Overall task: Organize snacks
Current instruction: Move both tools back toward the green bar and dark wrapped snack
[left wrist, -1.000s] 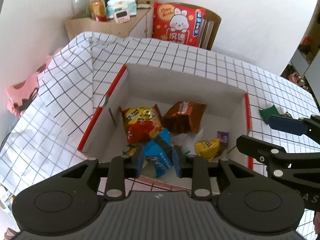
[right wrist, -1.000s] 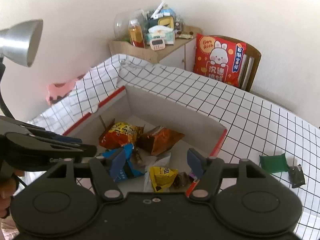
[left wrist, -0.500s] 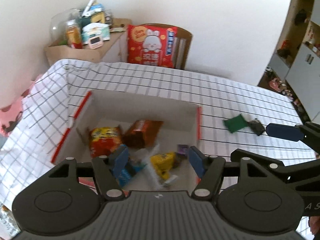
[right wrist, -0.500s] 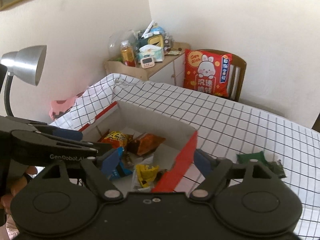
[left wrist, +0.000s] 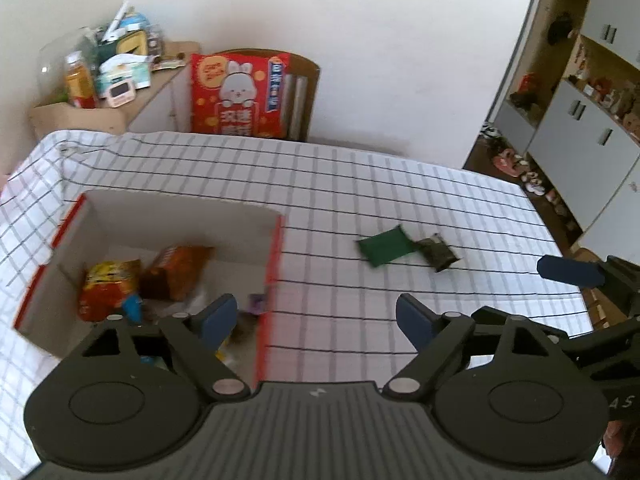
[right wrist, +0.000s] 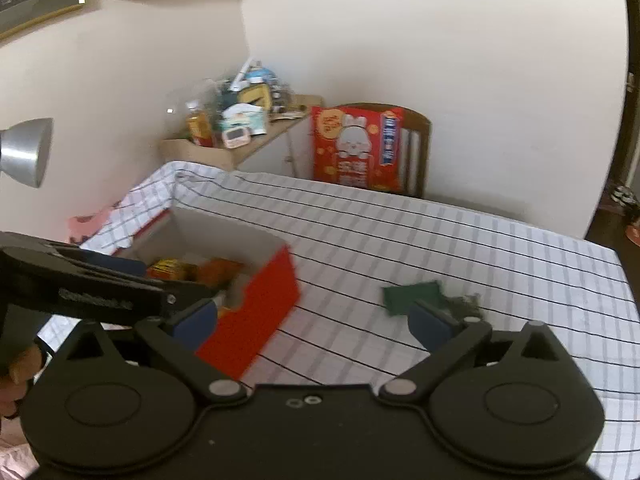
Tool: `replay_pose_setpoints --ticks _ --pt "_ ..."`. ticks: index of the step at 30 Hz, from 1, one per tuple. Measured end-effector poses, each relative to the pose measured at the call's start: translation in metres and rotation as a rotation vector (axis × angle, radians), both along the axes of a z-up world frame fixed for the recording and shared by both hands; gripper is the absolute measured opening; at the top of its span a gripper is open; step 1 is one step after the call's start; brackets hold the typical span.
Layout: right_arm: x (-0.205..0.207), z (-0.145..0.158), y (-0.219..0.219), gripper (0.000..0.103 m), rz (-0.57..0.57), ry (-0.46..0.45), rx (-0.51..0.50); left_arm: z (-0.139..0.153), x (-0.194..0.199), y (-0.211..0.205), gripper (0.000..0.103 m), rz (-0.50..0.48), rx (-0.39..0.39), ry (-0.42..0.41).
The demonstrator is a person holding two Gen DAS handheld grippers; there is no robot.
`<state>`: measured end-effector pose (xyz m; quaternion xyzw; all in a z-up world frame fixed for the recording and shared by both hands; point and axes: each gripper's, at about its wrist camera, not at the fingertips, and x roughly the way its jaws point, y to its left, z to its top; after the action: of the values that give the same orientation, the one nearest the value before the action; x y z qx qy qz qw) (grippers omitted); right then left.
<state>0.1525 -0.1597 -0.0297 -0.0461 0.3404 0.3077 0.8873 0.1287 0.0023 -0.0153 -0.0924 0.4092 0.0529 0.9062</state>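
Left wrist view: the left tool has swung away from the box, which a second ago filled the middle of the view and now sits at the lower left. Its jaws, then nearly together just over the blue packet, are opening wide with nothing between them; only checked cloth on the desk lies ahead. The orange-yellow bag and brown bag lie inside the box as before. The green packet and the dark packet touching it, earlier at the far right edge, now lie on the desk ahead and to the right. The right tool shows at the right edge.

Right wrist view: the right tool has also shifted off the box, whose red outer wall now faces the camera at lower left. Its jaws are opening too, wider than a second ago and empty. The green packet lies just beyond the right-hand finger, with the dark packet beside it, blurred. The left tool crosses the left side over the box.
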Motion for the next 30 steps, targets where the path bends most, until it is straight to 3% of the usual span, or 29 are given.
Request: replay_pose_setpoints --ticks 2,4,16,30 --pt "0.007 -0.003 -0.014 0.102 -0.018 0.000 -0.014 -0.002 0.008 -0.012 0.099 -0.007 -0.003 -0.007" --pt "0.014 -0.007 -0.029 0.102 -0.033 0.004 -0.025 -0.005 0.019 -0.023 0.103 -0.020 -0.019 -0.013" --pt "0.070 -0.041 -0.082 0.102 -0.041 0.054 -0.096 -0.038 0.101 -0.062 0.103 -0.069 0.007 0.079" --pt "0.140 -0.079 -0.090 0.099 -0.048 0.146 -0.101 -0.085 0.186 -0.085 0.103 -0.208 0.094 0.160"
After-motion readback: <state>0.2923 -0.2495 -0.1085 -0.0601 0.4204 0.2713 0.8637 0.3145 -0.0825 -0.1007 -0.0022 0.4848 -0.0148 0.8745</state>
